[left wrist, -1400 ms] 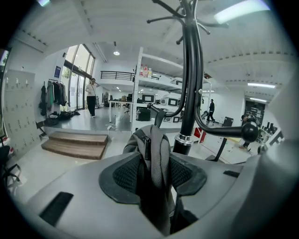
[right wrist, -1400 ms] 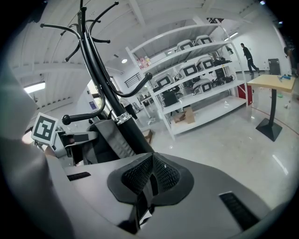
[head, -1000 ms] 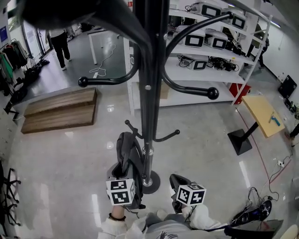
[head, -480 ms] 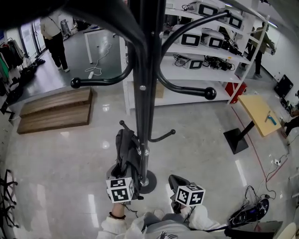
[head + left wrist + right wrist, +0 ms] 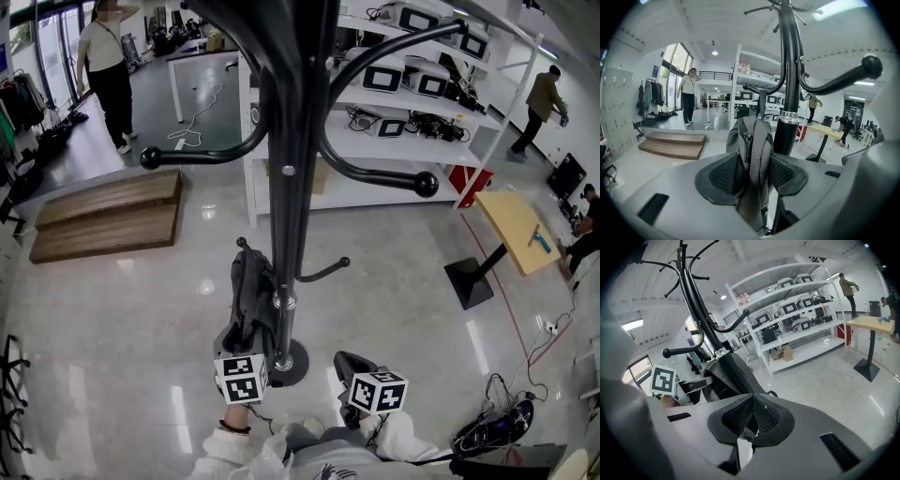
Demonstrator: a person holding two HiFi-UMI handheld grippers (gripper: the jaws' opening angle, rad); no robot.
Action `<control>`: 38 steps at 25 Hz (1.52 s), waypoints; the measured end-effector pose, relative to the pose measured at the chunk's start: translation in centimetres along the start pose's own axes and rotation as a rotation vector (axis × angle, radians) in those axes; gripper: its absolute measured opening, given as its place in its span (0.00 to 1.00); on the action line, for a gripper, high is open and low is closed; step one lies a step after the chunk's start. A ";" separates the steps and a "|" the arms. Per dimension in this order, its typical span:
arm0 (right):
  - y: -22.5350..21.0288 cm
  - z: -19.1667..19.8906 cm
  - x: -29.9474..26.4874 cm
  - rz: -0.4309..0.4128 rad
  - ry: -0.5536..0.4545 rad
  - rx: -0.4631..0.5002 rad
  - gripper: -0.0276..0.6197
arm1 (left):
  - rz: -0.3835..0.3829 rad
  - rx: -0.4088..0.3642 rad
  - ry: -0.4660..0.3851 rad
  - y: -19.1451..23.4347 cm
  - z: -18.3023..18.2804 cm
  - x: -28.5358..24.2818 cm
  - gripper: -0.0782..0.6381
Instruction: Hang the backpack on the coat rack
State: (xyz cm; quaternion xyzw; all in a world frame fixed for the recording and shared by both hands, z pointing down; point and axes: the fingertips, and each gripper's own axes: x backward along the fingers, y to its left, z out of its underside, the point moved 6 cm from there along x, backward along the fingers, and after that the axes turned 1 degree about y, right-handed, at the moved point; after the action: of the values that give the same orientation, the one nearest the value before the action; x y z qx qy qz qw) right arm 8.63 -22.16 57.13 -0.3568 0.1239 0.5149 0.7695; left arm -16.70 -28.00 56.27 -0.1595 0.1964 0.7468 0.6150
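Observation:
The black coat rack (image 5: 289, 187) stands right in front of me, its pole also showing in the left gripper view (image 5: 787, 70). A grey backpack (image 5: 249, 300) hangs close against the pole's left side, under a low hook (image 5: 246, 248). Whether its loop sits over that hook I cannot tell. My left gripper (image 5: 753, 171) is shut on the backpack's (image 5: 752, 150) upper part, both pads against the fabric. To the right of the rack's base, my right gripper (image 5: 753, 404) is shut with nothing in it; the backpack (image 5: 733, 373) lies just beyond its tips.
The rack's round base (image 5: 286, 361) is on the glossy floor by my feet. White shelves with devices (image 5: 412, 84) stand behind, wooden steps (image 5: 108, 216) at left, a small wooden table (image 5: 520, 230) at right. A person (image 5: 108, 66) stands back left. Cables (image 5: 506, 427) lie at lower right.
My left gripper and the backpack have sunk a little beside the pole. The right gripper has stayed put. The person at back left has come further into view.

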 end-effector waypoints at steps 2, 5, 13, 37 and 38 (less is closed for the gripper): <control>0.0 0.0 0.1 -0.004 0.006 0.003 0.06 | -0.009 0.003 -0.011 0.0 0.1 -0.1 0.35; 0.1 0.0 0.1 -0.014 0.012 0.004 0.06 | -0.030 0.022 -0.016 0.0 0.2 -0.2 0.37; 1.1 0.4 -0.4 -0.069 0.020 0.001 0.06 | 0.064 0.084 -0.106 -0.3 0.2 1.2 0.46; 6.7 3.2 1.7 -0.145 -0.023 0.076 0.06 | 0.001 0.096 -0.073 -5.1 3.1 12.1 0.16; 6.8 3.4 2.0 -0.142 -0.022 0.082 0.06 | -0.011 0.095 -0.063 -5.2 3.2 12.4 0.13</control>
State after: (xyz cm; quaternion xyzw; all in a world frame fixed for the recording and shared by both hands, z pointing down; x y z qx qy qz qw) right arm 2.86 -17.00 55.57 -0.3272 0.1107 0.4574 0.8194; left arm -14.00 -14.95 52.65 -0.1076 0.2111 0.7381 0.6317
